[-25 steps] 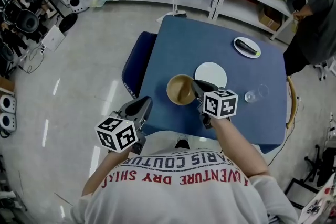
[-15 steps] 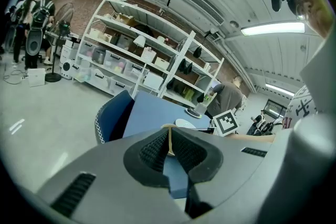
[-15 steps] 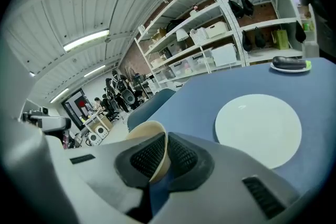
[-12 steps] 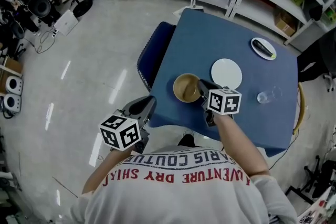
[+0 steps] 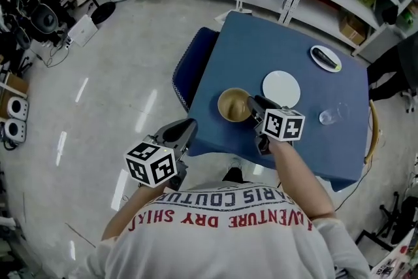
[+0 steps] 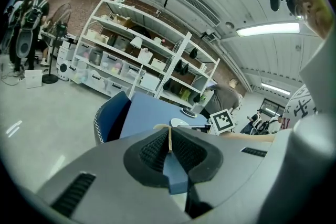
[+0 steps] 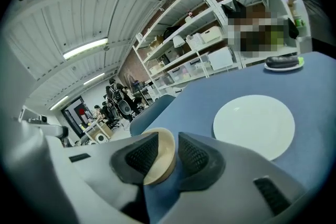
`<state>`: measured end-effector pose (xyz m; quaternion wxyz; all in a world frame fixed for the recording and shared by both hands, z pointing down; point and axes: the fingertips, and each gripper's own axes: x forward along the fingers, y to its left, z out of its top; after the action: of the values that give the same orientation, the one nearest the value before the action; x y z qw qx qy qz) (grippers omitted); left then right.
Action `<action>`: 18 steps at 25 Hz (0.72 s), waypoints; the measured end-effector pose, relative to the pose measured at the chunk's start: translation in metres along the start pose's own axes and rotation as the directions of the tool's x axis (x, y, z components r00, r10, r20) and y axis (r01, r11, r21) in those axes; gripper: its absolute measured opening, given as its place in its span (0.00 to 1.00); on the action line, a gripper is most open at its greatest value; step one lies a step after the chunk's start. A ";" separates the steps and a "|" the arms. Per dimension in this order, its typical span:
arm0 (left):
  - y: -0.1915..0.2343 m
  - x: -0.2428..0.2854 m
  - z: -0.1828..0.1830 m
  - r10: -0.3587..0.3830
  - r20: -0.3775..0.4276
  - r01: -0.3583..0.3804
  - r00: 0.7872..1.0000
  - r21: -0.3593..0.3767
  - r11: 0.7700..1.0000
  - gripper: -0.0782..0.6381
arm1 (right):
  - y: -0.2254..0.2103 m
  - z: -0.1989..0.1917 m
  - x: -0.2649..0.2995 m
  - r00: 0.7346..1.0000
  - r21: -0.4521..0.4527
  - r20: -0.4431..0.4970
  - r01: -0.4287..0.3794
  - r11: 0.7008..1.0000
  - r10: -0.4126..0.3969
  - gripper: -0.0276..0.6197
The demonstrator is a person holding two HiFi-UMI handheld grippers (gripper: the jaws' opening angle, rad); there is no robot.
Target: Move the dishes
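A tan bowl [image 5: 232, 105] sits on the blue table [image 5: 294, 147] near its front left, left of an empty white plate [image 5: 281, 89]. My right gripper [image 5: 254, 104] straddles the bowl's right rim. In the right gripper view the bowl's rim [image 7: 161, 155] stands between the two pads. The jaws have just been opening, and a gap shows beside the rim, so this gripper is open. My left gripper [image 5: 185, 129] hangs off the table's left front corner, above the floor. It is shut [image 6: 169, 140] with nothing in it.
A small plate [image 5: 325, 58] carrying a dark oblong thing lies at the table's far right. A clear glass [image 5: 328, 116] stands right of the white plate. A blue chair [image 5: 191, 68] is against the table's left side. Shelving racks line the far wall.
The right gripper and the bowl have shifted a little left, away from the white plate. The left gripper has drifted slightly closer to the table.
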<state>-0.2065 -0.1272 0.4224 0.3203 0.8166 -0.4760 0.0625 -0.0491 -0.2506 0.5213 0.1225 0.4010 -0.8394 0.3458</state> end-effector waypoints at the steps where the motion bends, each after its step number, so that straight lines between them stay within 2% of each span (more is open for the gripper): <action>1: -0.002 -0.001 0.000 -0.012 -0.003 0.012 1.000 0.004 1.000 0.16 | 0.004 0.002 -0.006 1.000 -0.020 0.011 0.000 1.000 0.001 0.20; 6: -0.022 0.002 0.003 -0.089 -0.016 0.090 0.996 0.041 0.995 0.16 | 0.024 0.022 -0.051 0.995 -0.163 0.102 0.014 0.986 0.002 0.20; 9: -0.040 0.004 0.011 -0.145 -0.005 0.145 0.989 0.067 0.987 0.16 | 0.043 0.032 -0.086 0.985 -0.227 0.169 0.002 0.974 0.037 0.19; 13: -0.069 0.005 0.022 -0.225 0.008 0.223 0.974 0.111 0.969 0.16 | 0.071 0.040 -0.132 0.967 -0.271 0.242 -0.010 0.963 0.078 0.15; 18: -0.098 -0.001 0.023 -0.307 0.004 0.304 0.952 0.139 0.943 0.16 | 0.110 0.043 -0.178 0.943 -0.354 0.298 -0.036 0.935 0.149 0.11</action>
<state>-0.1315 -0.1066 0.3582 0.2631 0.9013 -0.3423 0.0342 -0.0142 -0.1268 0.3510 0.0362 0.3835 -0.9136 0.1300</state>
